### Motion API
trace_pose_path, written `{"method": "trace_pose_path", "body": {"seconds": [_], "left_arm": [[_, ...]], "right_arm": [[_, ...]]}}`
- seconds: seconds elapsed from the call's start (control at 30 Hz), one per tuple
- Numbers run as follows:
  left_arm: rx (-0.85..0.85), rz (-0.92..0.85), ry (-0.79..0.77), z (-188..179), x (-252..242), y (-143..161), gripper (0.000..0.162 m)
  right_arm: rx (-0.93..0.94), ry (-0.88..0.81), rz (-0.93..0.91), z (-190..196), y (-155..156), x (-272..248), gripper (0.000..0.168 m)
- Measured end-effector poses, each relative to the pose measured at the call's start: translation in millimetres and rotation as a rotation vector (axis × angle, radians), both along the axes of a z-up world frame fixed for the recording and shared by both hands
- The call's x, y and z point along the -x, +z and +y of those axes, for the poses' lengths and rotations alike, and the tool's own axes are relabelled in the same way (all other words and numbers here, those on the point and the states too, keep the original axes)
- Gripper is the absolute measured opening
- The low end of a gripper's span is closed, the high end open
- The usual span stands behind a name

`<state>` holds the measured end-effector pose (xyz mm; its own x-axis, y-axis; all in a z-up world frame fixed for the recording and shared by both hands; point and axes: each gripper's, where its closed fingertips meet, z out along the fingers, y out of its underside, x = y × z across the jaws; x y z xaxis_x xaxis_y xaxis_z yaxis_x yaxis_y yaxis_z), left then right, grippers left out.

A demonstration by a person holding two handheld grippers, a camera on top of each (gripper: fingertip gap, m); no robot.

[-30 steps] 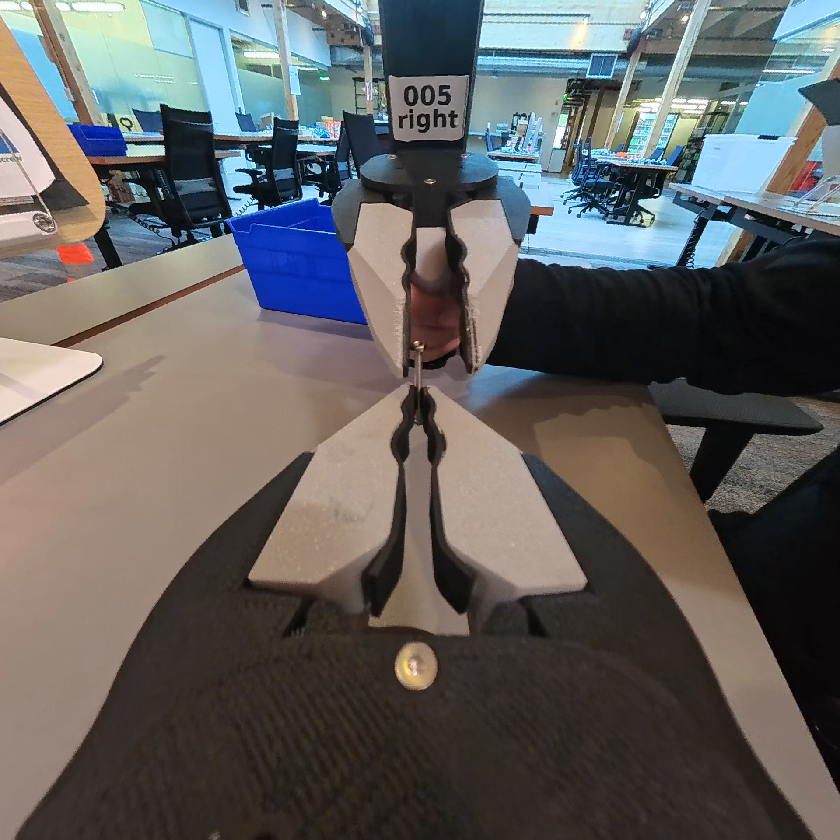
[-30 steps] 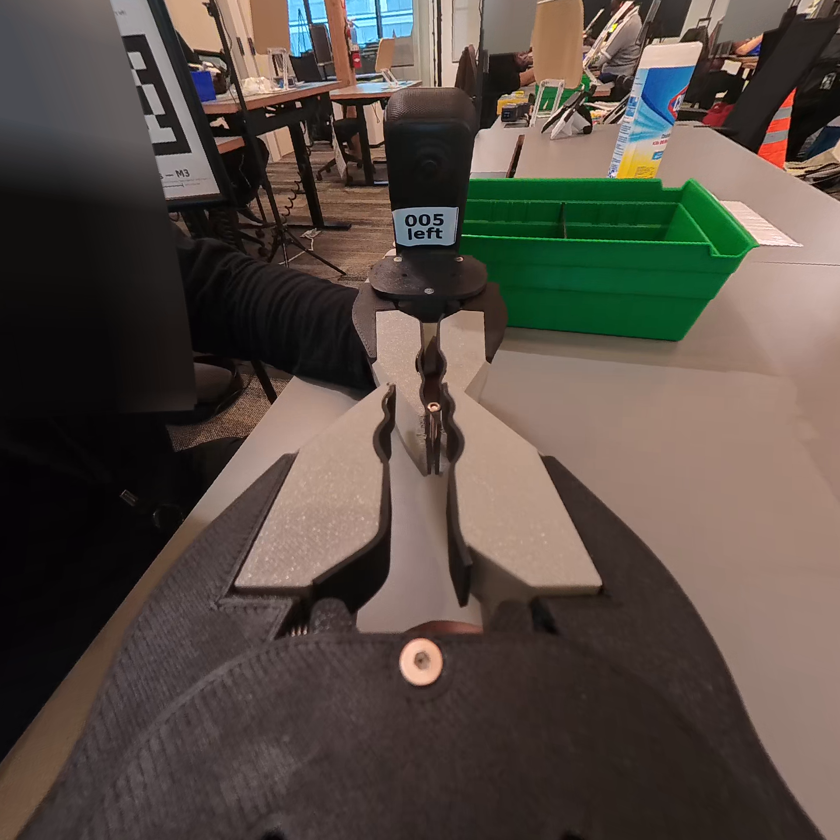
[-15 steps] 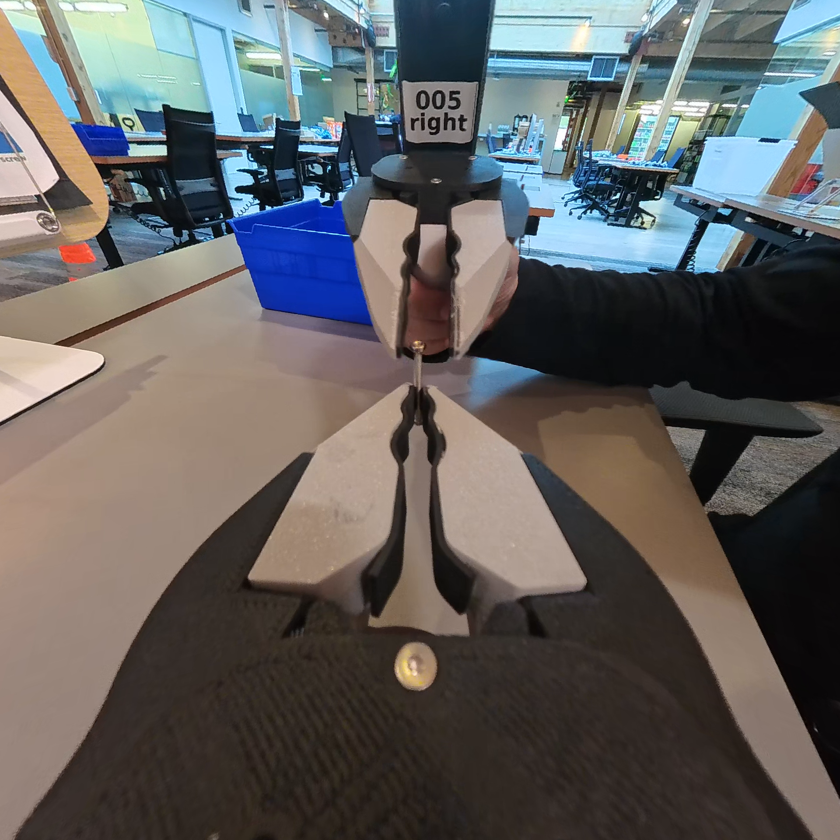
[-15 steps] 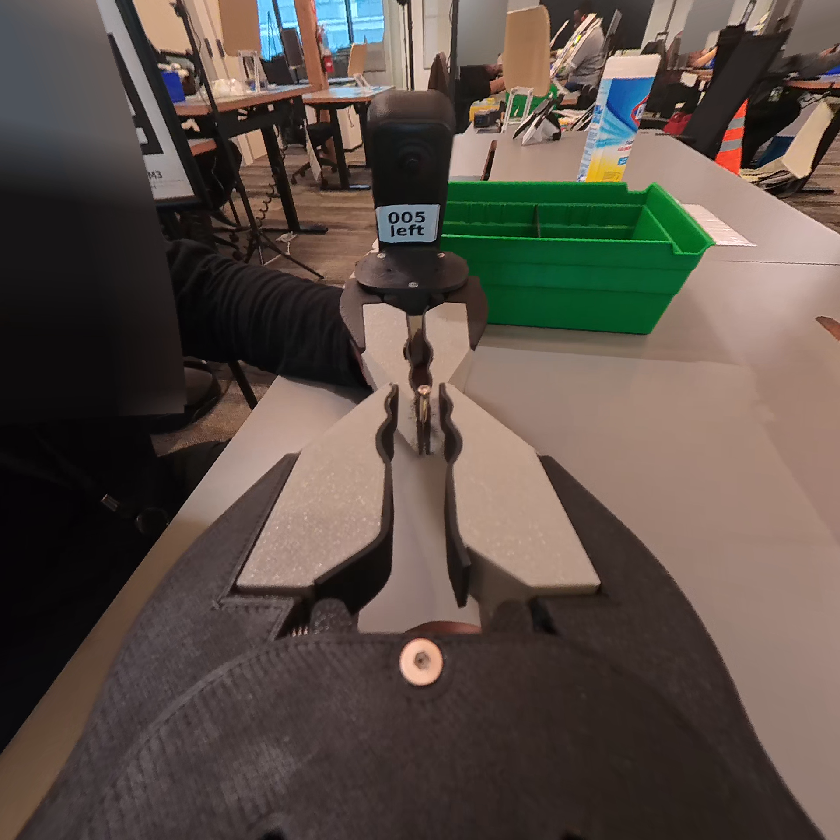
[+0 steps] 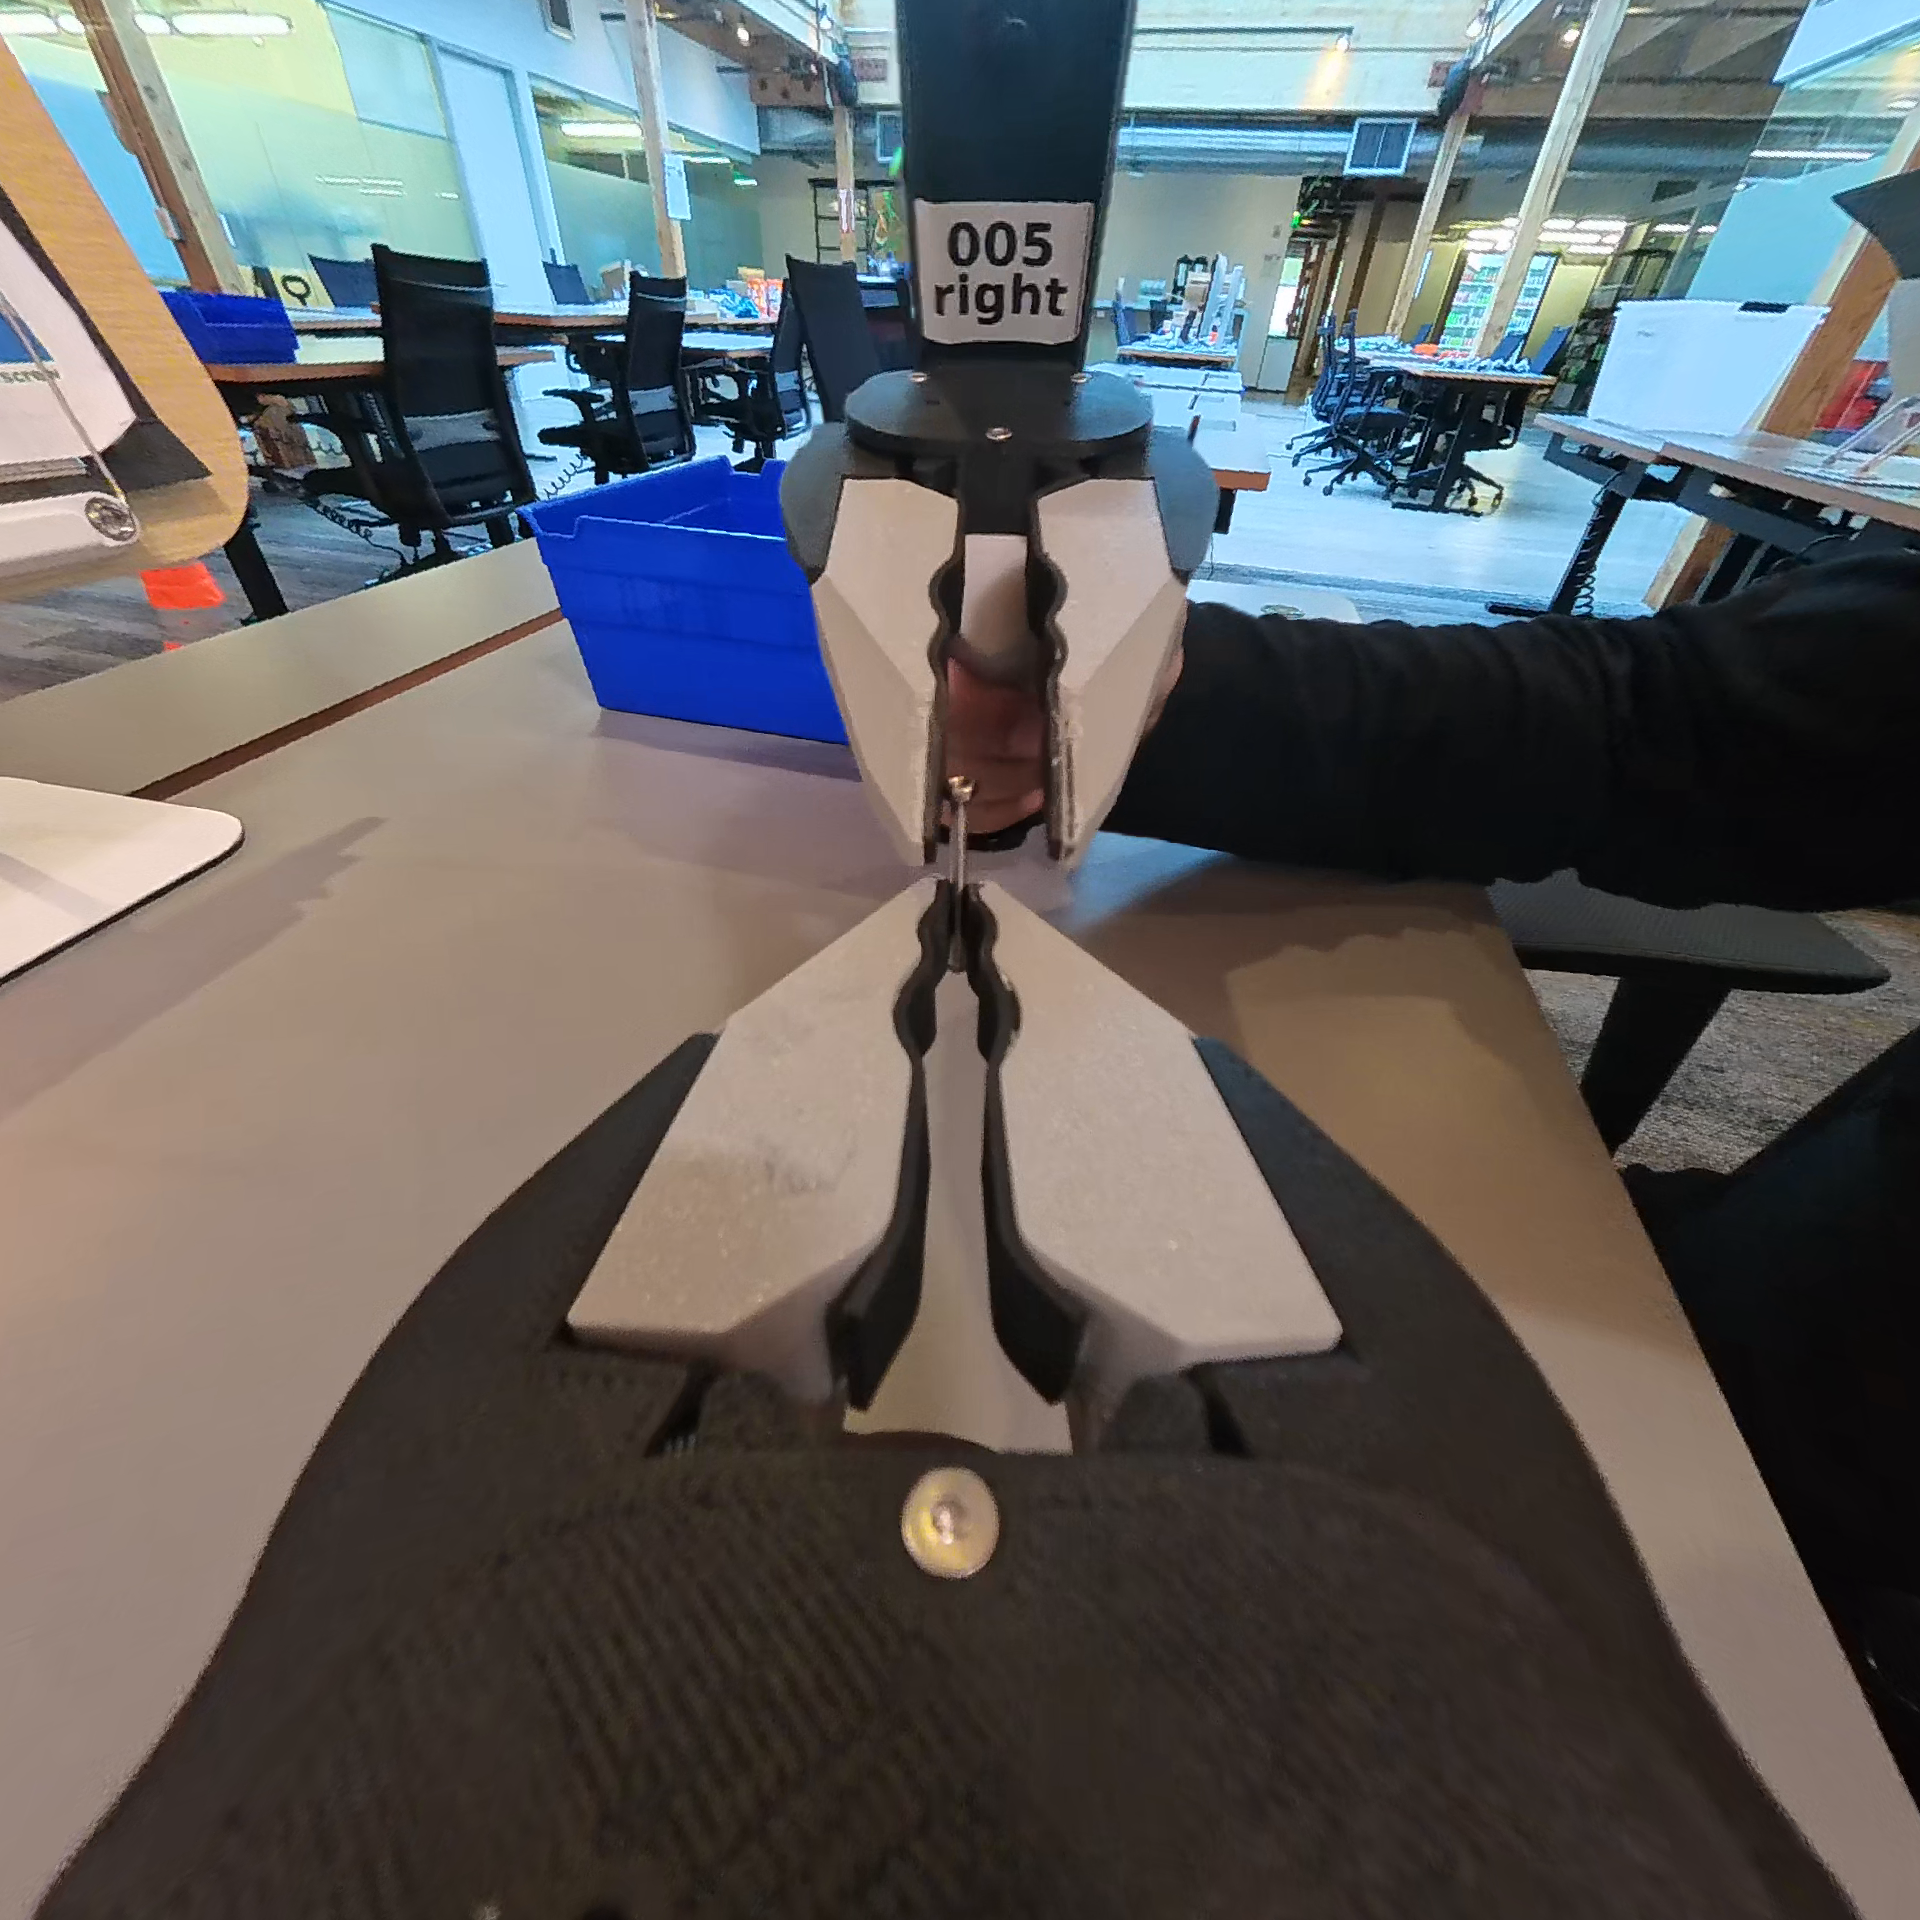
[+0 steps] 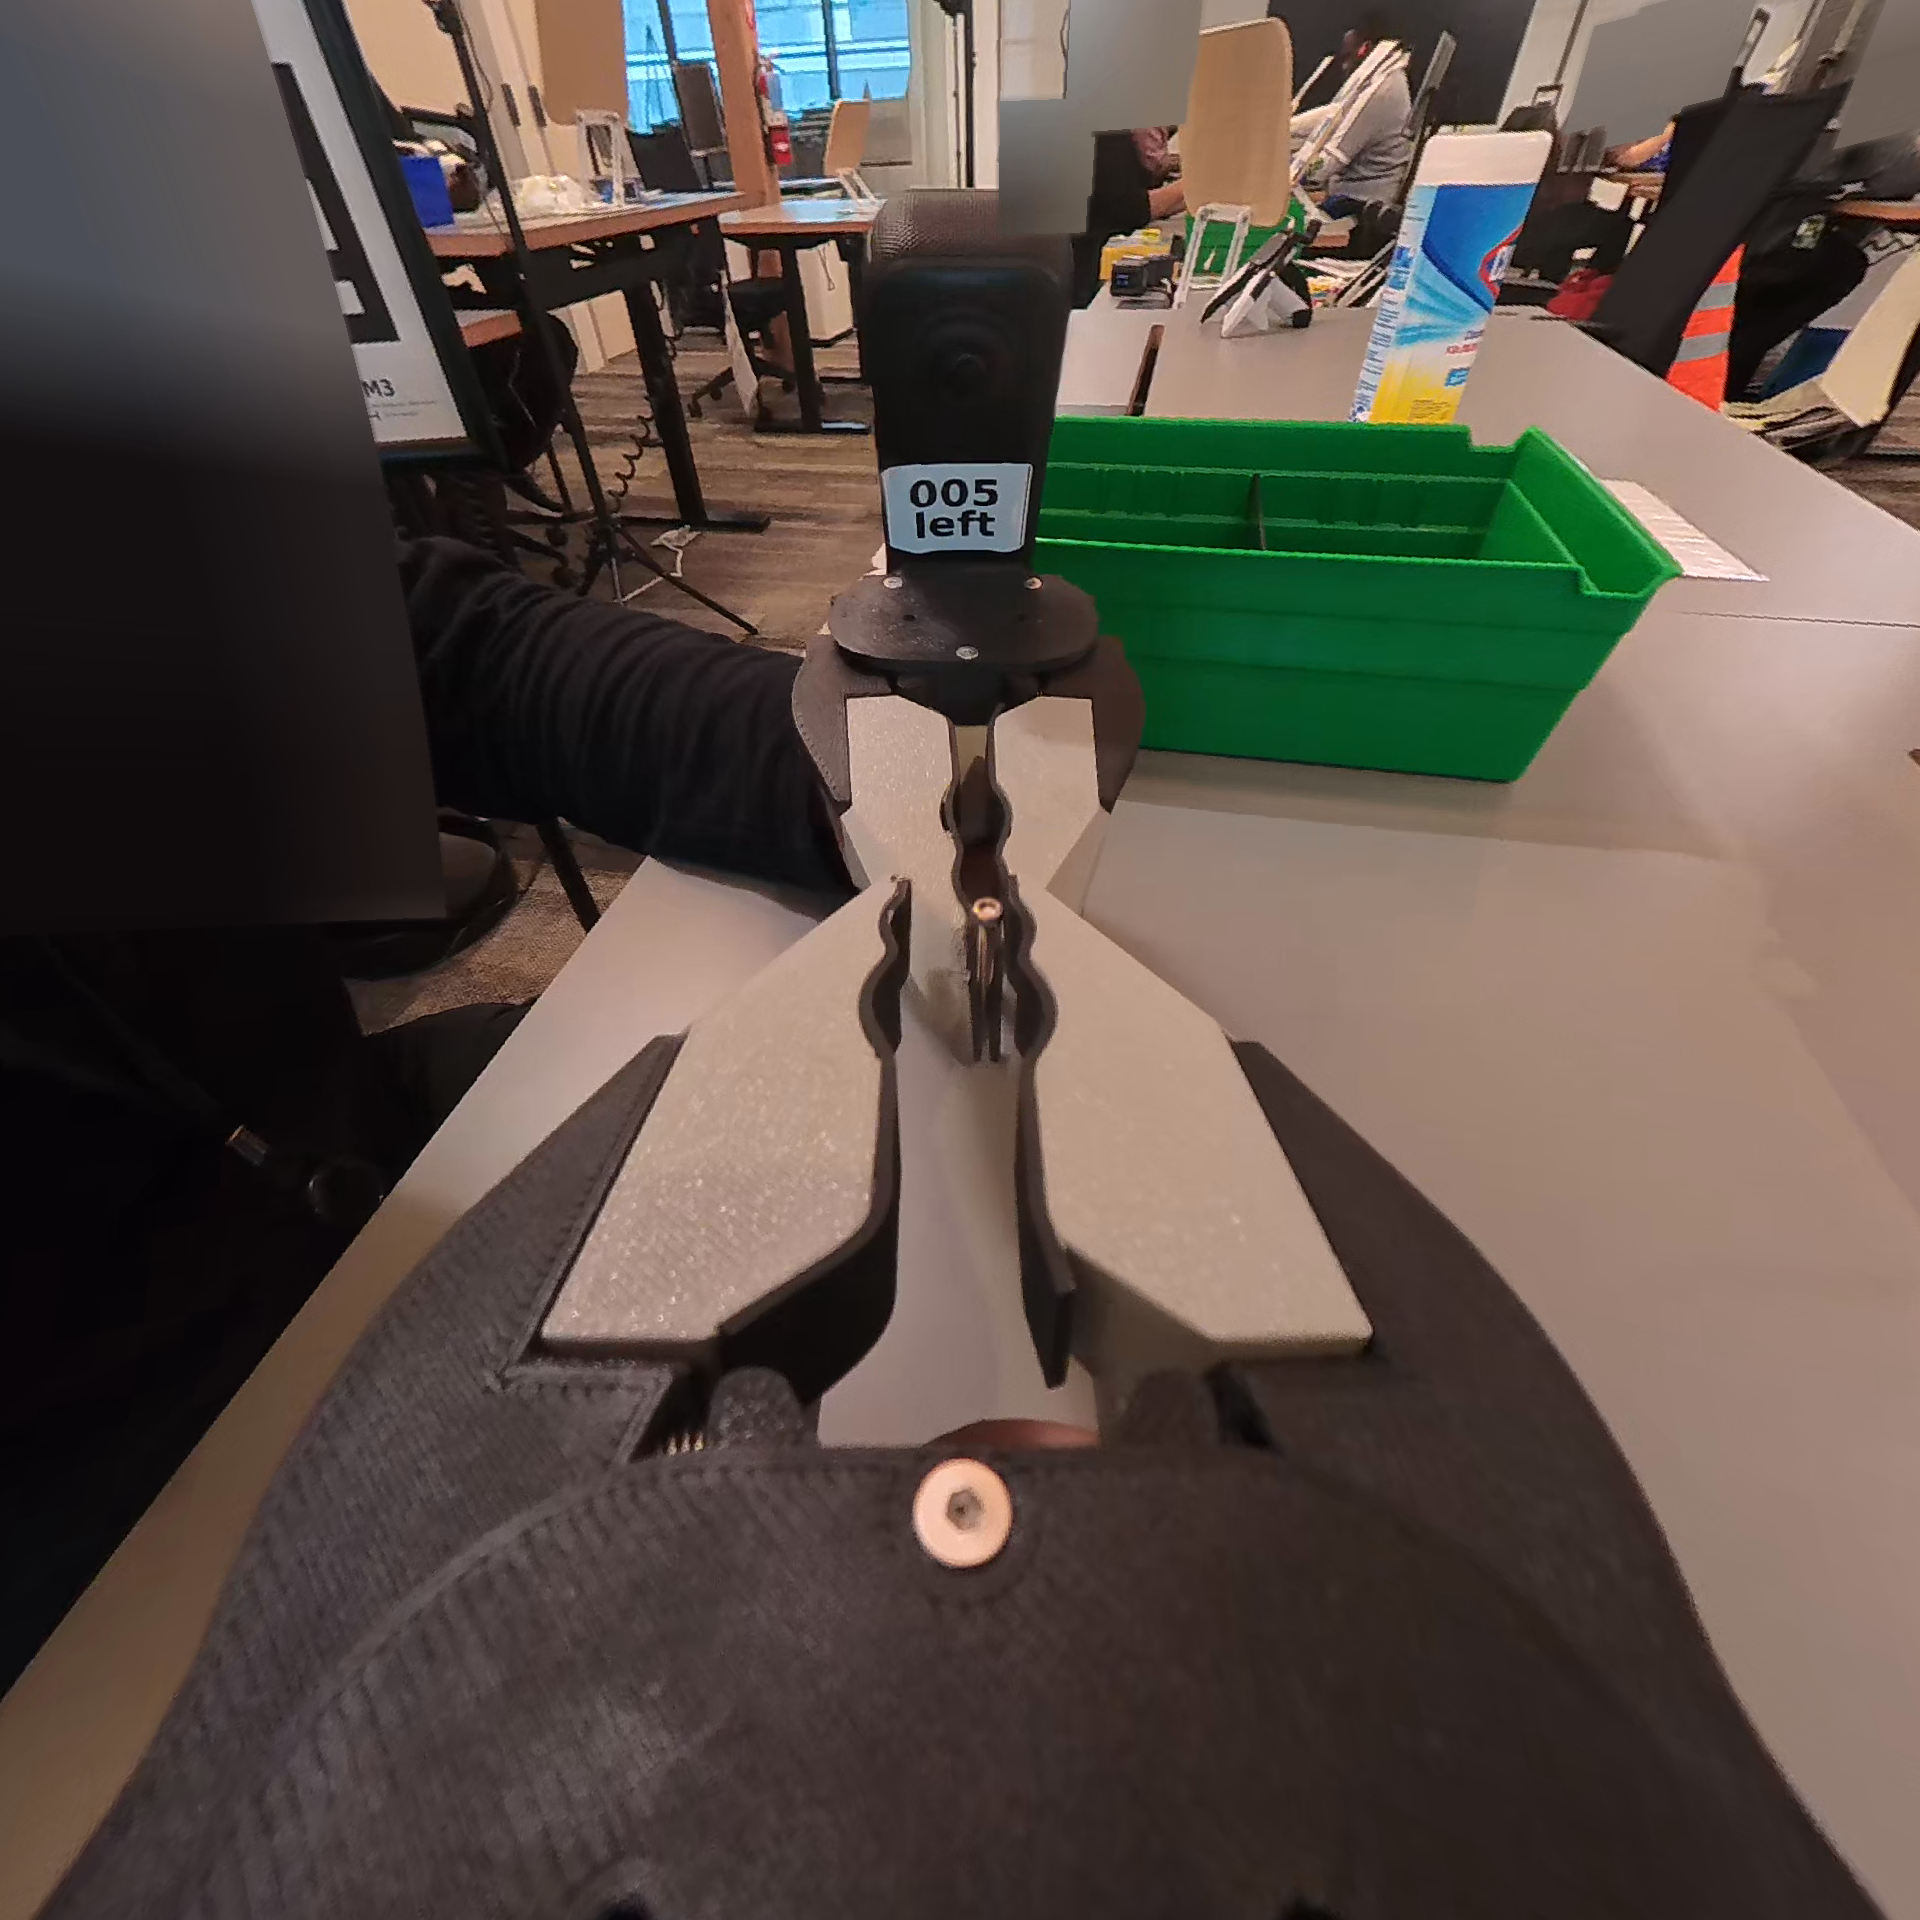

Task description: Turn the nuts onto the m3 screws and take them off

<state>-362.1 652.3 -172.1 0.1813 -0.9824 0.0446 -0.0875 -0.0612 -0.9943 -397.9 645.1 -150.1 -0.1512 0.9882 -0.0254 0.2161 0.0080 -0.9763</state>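
My left gripper (image 5: 954,906) is shut on a thin metal m3 screw (image 5: 960,847), which sticks out forward from its fingertips. The screw's free end carries a small shiny round piece (image 5: 964,788); I cannot tell if it is a nut or the head. My right gripper (image 5: 992,852) faces the left one, open, with its two fingers on either side of the screw's end. In the right wrist view my right gripper (image 6: 961,904) is open around the screw (image 6: 982,966), close to its right finger. The left gripper (image 6: 985,1044) holds the screw from the far side.
Both grippers hover over a grey table (image 5: 416,1039). A blue bin (image 5: 675,613) stands behind the right gripper. A green divided bin (image 6: 1351,665) and a wipes canister (image 6: 1444,291) stand behind the left one. Black sleeves (image 5: 1558,727) reach in. A white board (image 5: 83,873) lies at the left. Only a small space, under 4 cm, lies between the two pairs of fingers.
The right gripper drew back a little from the screw, then came forward again over its end, staying open. The left gripper stayed shut on the screw.
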Motion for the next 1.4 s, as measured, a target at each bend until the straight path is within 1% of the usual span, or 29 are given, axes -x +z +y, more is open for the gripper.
{"method": "trace_pose_path", "body": {"seconds": [0.37, 0.73, 1.13, 1.23, 1.4], "left_arm": [[-0.006, 0.002, -0.011, -2.3, 0.3, 1.2, 0.0], [-0.002, -0.003, -0.016, -2.8, 0.0, 1.4, 0.0], [-0.006, 0.005, -0.013, -2.8, -0.8, 0.5, 0.0], [-0.013, 0.01, 0.006, -0.1, -0.4, 0.1, 0.0], [-0.019, 0.016, 0.089, 11.9, 2.6, -0.2, 0.0]], "right_arm": [[-0.012, -0.045, 0.024, 10.9, 2.7, 2.6, 0.012], [-0.014, -0.022, 0.05, 13.1, 6.4, 3.4, 0.005], [-0.016, -0.023, 0.034, 12.7, 3.9, 5.1, 0.003], [-0.017, -0.053, 0.024, 15.9, 3.1, 6.4, 0.003], [-0.012, -0.184, 0.022, 25.3, 2.8, 7.9, 0.002]]}}
